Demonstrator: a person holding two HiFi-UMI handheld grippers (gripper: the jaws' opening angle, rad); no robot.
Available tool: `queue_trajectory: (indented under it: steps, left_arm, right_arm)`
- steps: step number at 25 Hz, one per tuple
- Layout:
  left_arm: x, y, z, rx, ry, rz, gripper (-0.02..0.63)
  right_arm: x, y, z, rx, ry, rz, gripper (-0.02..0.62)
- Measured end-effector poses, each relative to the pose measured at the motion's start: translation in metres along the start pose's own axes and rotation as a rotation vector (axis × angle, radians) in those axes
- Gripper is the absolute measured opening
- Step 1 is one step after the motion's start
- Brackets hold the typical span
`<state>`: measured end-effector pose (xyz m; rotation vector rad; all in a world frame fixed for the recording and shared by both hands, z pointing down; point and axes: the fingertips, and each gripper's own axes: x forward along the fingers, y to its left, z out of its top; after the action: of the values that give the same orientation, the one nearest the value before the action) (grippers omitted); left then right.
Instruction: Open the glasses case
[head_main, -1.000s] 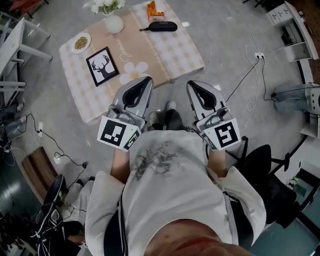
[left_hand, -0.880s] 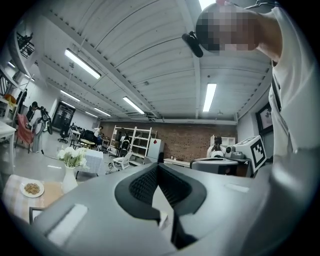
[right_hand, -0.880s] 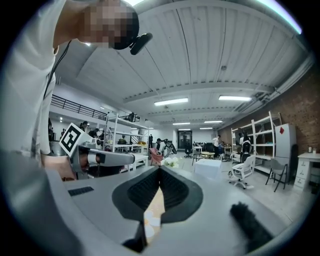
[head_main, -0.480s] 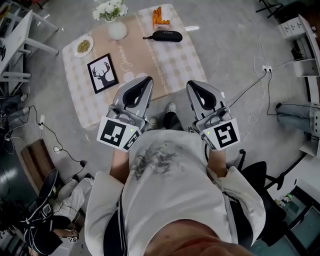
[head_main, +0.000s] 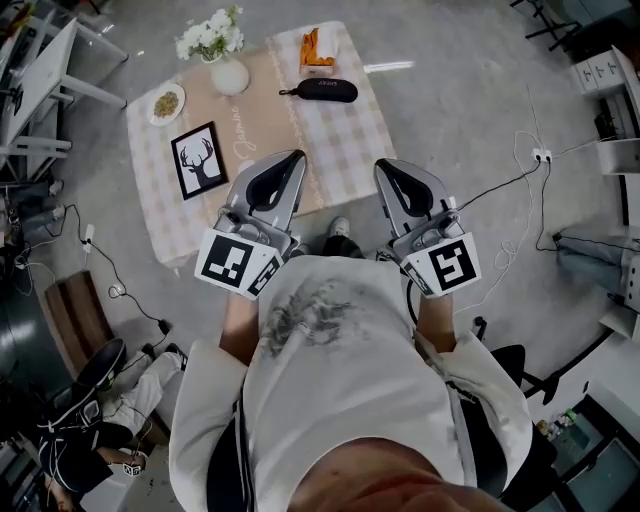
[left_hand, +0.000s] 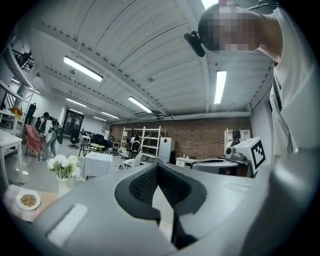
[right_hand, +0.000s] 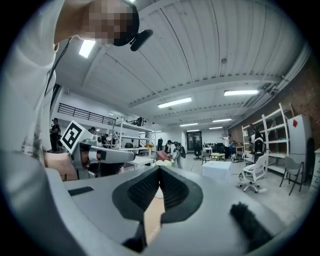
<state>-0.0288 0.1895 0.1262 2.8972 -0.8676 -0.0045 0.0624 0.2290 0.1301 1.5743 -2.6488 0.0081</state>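
On checked table (head_main: 345, 150): glasses case (head_main: 326, 90) black, oblong; closed

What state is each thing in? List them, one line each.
glasses case: shut, lying flat.
left gripper: shut, empty.
right gripper: shut, empty.
vase: upright, holding flowers.
plate: holding brownish food.
picture frame: lying flat.

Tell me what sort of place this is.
Probably a big open workshop or lab: a brick wall with metal shelves, strip lights on a ribbed ceiling, and cables trailing across the bare floor beside a cloth-covered table.
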Motion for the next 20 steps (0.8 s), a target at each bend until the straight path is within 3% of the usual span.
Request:
queue_trajectory:
  steps: [11, 20]
  left_arm:
    - [0.034, 0.004, -0.009, -0.027, 0.023, 0.008, 0.002]
    - [0.062, 0.038, -0.024, -0.051, 0.026, -0.01, 0.002]
  right_arm:
    - [0.004, -0.036, -0.014, 0.023, 0.039, 0.004, 0.015]
    - [0.034, -0.056, -0.032, 0.018, 0.104, -0.023, 0.015]
